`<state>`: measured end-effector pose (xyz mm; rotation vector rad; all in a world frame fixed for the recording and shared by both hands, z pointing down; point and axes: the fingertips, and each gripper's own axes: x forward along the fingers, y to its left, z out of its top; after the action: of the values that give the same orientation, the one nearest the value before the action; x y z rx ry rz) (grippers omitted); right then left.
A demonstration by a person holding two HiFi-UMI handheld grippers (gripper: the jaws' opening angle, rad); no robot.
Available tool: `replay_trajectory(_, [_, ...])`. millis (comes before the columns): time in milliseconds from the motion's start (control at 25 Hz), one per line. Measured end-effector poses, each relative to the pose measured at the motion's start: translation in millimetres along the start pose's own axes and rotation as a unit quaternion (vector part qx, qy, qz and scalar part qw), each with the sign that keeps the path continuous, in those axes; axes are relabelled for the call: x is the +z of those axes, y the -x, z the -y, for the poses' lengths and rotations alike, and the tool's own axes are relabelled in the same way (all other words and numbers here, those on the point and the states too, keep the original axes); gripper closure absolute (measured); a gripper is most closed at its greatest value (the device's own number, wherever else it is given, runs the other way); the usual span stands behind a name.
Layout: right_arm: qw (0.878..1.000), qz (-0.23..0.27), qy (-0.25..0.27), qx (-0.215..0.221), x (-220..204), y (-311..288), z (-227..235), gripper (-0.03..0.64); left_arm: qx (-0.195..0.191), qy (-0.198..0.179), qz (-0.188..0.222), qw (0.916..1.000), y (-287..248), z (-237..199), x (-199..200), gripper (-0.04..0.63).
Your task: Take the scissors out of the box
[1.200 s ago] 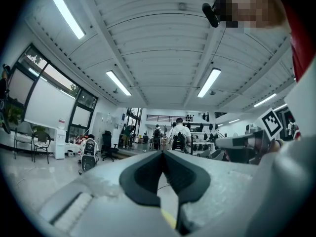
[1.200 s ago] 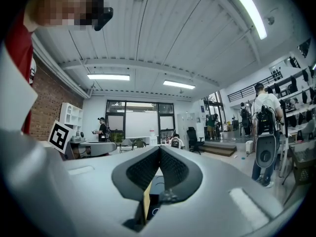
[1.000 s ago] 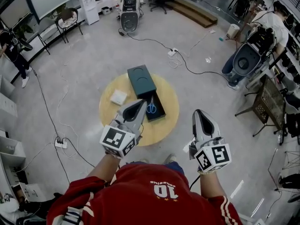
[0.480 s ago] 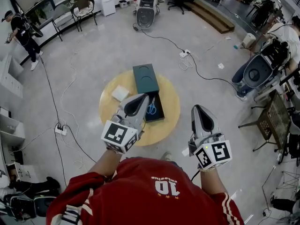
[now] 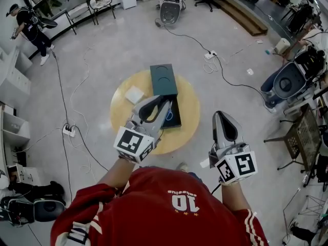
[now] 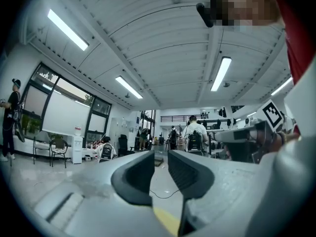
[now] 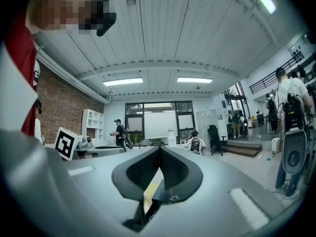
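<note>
Scissors (image 5: pixel 169 116): lie inside the open box (image 5: pixel 176 119), a bit of blue handle showing just beside the tip of the left tool (image 5: pixel 165 104), the rest hidden behind that tool.

Box: sits on the round wooden table (image 5: pixel 189 106), dark tray facing up. Green lid (image 5: pixel 163 79): rests flat on the table, touching the far end of the box. White card (image 5: pixel 134 94): lies flat just left of the box, apart from it.

Left tool: reaches level over the near left part of the box. Has just been opening, and in the left gripper view (image 6: pixel 159 166) stands released, with a clear gap between the 2 dark pads (image 6: pixel 134 177) and nothing in that gap but the distant room. Cannot tell from above whether it touches the box or the scissors.

Right tool (image 5: pixel 224 118): hangs well to the right of the box, past the table's rim, above the grey floor (image 5: pixel 102 50). Shows clenched in the right gripper view (image 7: pixel 159 158), pads pressed together, gripping nothing.

Power strip (image 5: pixel 68 131): lies on the floor well to the left of the box, with cables trailing from it.
</note>
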<state>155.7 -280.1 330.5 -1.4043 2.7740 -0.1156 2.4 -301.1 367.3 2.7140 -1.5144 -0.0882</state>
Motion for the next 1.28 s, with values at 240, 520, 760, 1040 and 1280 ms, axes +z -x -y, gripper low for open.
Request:
replay_trajectory(240, [1.000, -0.005, -0.006, 0.009, -2, 1, 10, 0.627, 0.016, -0.002, -0.022, 0.9996, -11, 0, -20, 0.479])
replay_trajectory(520, [1.000, -0.018, -0.001, 0.012, -18, -10, 12, 0.627, 0.024, 0.012, -0.065, 0.9975, -21, -16, -70, 0.479])
replay_trajectory(760, [1.000, -0.020, -0.006, 0.018, -24, -17, 27, 0.627, 0.039, 0.030, -0.122, 0.9913, -37, -20, -131, 0.479])
replay_trajectory(1040, [0.999, -0.024, -0.013, 0.032, -32, -30, 34, 0.627, 0.062, 0.055, -0.174, 0.9813, -45, -29, -200, 0.479])
replay_trajectory(1280, [0.999, -0.027, -0.019, 0.043, -41, -34, 38, 0.627, 0.059, 0.062, -0.234, 0.9685, -55, -32, -272, 0.458])
